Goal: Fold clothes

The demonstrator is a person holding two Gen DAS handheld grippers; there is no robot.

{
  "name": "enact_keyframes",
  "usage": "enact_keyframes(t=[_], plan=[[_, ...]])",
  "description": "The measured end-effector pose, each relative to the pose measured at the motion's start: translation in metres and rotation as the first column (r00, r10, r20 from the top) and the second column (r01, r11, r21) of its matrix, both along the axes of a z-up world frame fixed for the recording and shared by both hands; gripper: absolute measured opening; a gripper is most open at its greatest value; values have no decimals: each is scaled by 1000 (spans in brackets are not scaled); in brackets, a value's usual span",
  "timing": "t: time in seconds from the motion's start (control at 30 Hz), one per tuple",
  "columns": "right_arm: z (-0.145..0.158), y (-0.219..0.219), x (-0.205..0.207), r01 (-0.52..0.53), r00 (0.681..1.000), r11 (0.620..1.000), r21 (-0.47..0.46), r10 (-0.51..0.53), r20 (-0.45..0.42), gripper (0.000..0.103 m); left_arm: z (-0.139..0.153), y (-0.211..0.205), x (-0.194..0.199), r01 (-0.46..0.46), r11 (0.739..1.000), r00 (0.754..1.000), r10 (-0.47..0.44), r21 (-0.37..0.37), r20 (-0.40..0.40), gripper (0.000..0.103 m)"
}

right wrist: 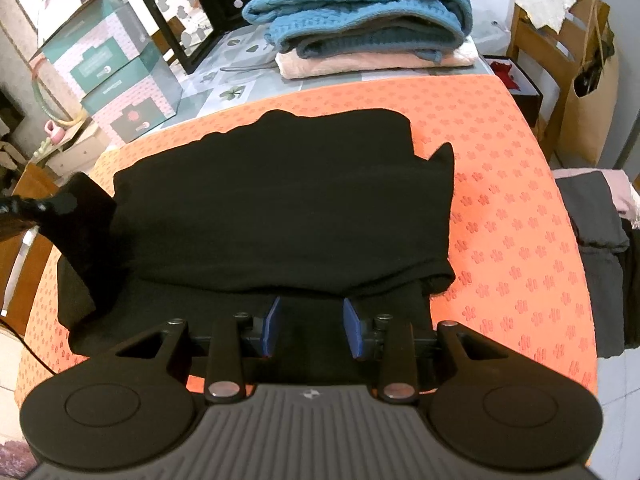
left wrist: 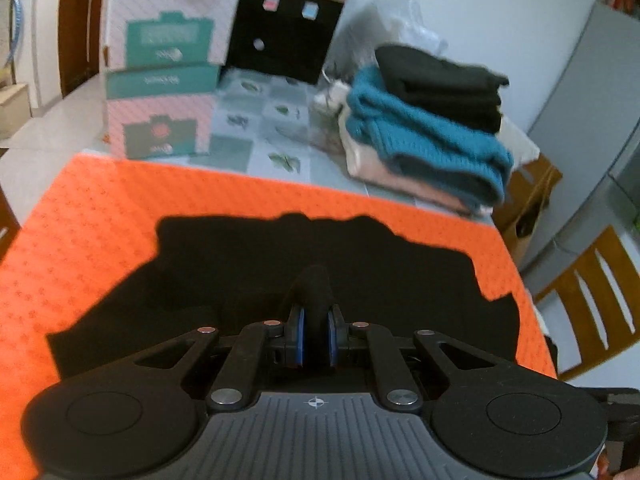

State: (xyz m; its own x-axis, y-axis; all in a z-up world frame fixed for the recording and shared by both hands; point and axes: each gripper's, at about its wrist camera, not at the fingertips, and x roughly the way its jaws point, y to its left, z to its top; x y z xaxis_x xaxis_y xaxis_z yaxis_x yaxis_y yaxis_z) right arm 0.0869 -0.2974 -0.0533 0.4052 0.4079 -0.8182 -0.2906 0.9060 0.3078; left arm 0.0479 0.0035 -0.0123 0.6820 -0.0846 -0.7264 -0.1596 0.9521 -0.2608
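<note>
While the left gripper (left wrist: 316,336) pinches a soft fold of the black garment (right wrist: 280,200), the right gripper (right wrist: 312,332) stands part-open above limp cloth on the patterned orange mat (right wrist: 512,208).

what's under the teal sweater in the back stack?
Under the teal sweater lies a folded pink garment, resting on the leaf-print tablecloth. Anything beneath the pink one is hidden.
</note>
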Motion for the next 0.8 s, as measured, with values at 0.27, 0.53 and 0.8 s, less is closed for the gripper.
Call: enact_keyframes(t=[0.27,0.53,0.8], plan=[[-6,0,3,6,1000,1000,2,-6,-19,41,-19,-1,9,55,998,997,-56,-28,-55,34],[-1,15,5,-54,999,998,-27,54,-5,42,1,20,-27,52,999,999,-52,-3,-17,60],[7,55,8,-187,982,982,-33,187,-2,42,3,53,-76,-19,999,999,21,42,-48,67]])
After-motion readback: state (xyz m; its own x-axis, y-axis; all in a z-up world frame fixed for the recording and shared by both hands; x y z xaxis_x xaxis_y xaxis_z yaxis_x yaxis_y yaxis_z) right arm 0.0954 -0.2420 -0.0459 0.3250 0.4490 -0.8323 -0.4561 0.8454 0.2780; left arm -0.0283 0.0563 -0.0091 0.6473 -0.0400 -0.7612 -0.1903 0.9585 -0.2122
